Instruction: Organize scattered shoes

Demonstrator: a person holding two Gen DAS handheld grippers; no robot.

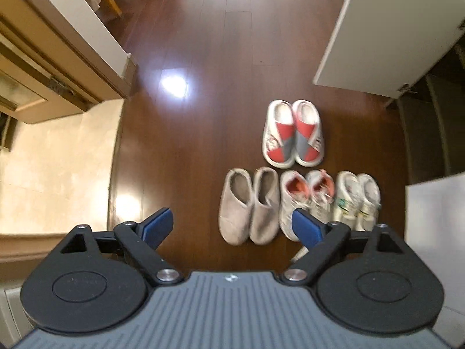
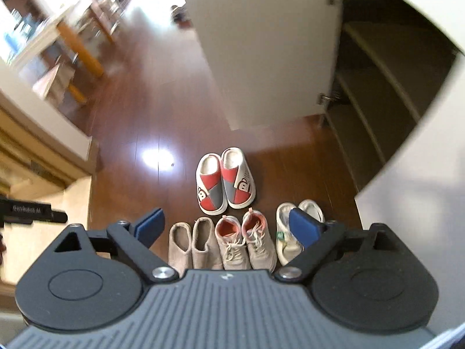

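We held the left gripper (image 1: 234,226) and right gripper (image 2: 226,226) high, jaws spread and empty; below, beige slippers (image 1: 248,206), pink-lined sneakers (image 1: 305,200) and white sneakers (image 1: 359,199) sat in a row, red-grey slippers (image 1: 293,132) just beyond.

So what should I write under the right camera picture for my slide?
Open right gripper high above four tidy pairs: red-and-grey slippers, beige slippers, pink-lined sneakers, white sneakers.

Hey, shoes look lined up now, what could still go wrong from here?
1. The red slippers sit alone ahead of the row, out on the open floor, where someone might trip on them.
2. The white sneakers lie nearest the cabinet door; swinging it might knock them.
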